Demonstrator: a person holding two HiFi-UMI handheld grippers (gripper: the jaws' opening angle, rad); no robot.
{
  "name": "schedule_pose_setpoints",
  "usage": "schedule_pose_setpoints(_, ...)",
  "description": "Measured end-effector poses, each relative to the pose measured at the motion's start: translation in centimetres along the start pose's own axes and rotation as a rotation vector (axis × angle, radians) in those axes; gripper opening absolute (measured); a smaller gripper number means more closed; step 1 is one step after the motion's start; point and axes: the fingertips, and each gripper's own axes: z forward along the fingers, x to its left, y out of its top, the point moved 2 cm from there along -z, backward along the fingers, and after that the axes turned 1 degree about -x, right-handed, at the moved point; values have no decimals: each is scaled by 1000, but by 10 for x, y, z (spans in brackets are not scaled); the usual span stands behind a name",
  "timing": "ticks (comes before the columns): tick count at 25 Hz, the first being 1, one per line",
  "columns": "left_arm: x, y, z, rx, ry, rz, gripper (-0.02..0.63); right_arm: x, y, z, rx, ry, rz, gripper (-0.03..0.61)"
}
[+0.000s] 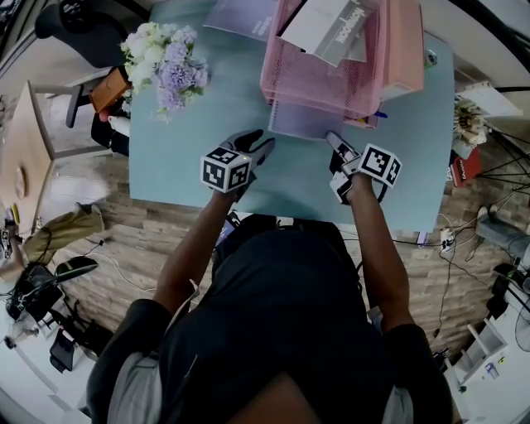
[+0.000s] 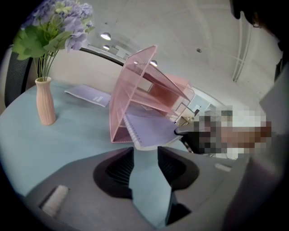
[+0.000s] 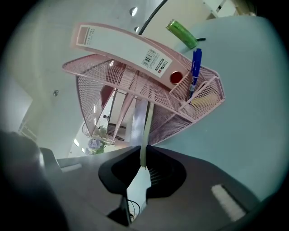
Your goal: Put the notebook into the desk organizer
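The lavender spiral notebook [image 1: 300,122] lies flat, partly inside the bottom of the pink mesh desk organizer [image 1: 319,79], with its near edge sticking out over the teal table. My right gripper [image 1: 333,141] is shut on the notebook's near right corner; in the right gripper view the notebook [image 3: 145,131] runs edge-on out of the jaws of the right gripper [image 3: 143,155] into the organizer [image 3: 135,92]. My left gripper [image 1: 262,144] sits just left of the notebook. In the left gripper view the left gripper [image 2: 145,151] is open, nothing between its pads, a short way from the notebook [image 2: 151,131].
A white binder [image 1: 327,29] lies on top of the organizer. A blue pen [image 3: 195,67] stands in its side pocket. A vase of purple flowers [image 1: 166,66] stands at the table's left, and a second lavender booklet [image 1: 240,16] lies behind it. The table's near edge [image 1: 281,211] is close to me.
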Motion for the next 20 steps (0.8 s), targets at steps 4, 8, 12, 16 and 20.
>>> schedule_pose_setpoints(4, 4, 0, -3, -1, 7, -3, 189, -3, 13, 8, -14, -7, -1, 31)
schedule_pose_setpoints(8, 6, 0, -5, -1, 11, -8, 189, -7, 25, 15, -32, -21, -6, 31)
schedule_pose_setpoints(12, 7, -1, -7, -3, 15, -10, 189, -9, 34, 21, -44, -36, -23, 32)
schedule_pose_setpoints(16, 6, -1, -9, -7, 16, -7, 189, -11, 42, 25, -56, -64, -62, 32)
schedule_pose_setpoints(20, 6, 0, -13, -14, 18, -4, 189, -11, 47, 29, -57, -114, -138, 37)
